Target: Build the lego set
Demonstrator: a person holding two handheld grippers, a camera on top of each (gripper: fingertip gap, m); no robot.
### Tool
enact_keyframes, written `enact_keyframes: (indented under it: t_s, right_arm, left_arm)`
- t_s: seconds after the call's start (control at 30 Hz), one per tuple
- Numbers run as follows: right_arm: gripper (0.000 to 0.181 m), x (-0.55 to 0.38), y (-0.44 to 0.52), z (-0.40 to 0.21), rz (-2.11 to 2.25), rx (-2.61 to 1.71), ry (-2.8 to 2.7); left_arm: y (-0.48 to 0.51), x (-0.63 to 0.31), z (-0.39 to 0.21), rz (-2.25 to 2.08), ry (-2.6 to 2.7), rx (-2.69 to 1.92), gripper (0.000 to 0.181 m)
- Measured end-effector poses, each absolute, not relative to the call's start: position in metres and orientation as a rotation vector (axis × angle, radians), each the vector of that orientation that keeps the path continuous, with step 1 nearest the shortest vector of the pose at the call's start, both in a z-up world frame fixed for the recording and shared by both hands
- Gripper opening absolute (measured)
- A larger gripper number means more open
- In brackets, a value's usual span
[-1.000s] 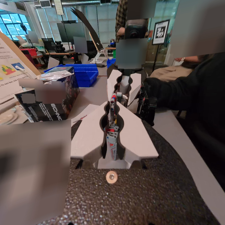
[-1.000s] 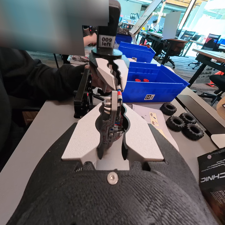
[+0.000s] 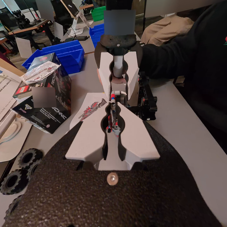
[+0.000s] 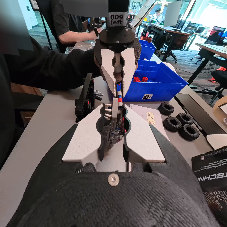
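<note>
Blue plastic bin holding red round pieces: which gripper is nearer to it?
Left. The left gripper hangs just in front of the blue plastic bin; the right gripper sits farther back, toward the camera.

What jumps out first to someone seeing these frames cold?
Two grippers meeting nose to nose over the grey table, both pinching one grey, red and blue lego assembly: the right gripper grips its wide lower part, the left gripper its thin top. Next, four black tyres on the table beside a paper sheet, and the blue bin behind, with red pieces inside.
</note>
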State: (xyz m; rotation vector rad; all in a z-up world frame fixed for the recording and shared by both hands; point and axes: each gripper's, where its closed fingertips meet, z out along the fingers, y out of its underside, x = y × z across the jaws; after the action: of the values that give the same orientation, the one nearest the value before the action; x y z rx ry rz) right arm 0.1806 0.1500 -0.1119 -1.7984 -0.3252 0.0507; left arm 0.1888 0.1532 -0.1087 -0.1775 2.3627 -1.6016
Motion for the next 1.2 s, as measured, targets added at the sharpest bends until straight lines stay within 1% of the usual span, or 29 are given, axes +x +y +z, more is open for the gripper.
enact_keyframes:
  t_s: [0.27,0.33,0.43,0.57,0.7,0.93,1.2]
  right_arm:
    - [0.027,0.182,0.142,-0.105,0.078,-1.746,-0.298]
    - [0.022,0.185,0.141,-0.101,0.118,-1.729,-0.251]
    - [0.025,0.186,0.145,-0.101,0.096,-1.750,-0.232]
    - [0.015,0.188,0.150,-0.102,0.041,-1.811,-0.217]
    - [0.015,0.188,0.150,-0.103,0.046,-1.826,-0.190]
    - [0.016,0.189,0.151,-0.103,0.204,-1.804,-0.096]
    - [0.015,0.190,0.156,-0.103,0.183,-1.761,-0.092]
  left_arm:
    - [0.153,0.190,-0.109,-1.605,2.372,-0.168,0.004]
    - [0.153,0.190,-0.109,-1.606,2.373,-0.170,0.004]
    - [0.153,0.191,-0.109,-1.600,2.372,-0.173,0.004]
    - [0.151,0.190,-0.109,-1.575,2.367,-0.169,0.004]
    - [0.151,0.191,-0.110,-1.567,2.363,-0.170,0.004]
    - [0.153,0.191,-0.110,-1.558,2.362,-0.160,0.004]
    - [0.156,0.195,-0.110,-1.544,2.347,-0.165,0.004]
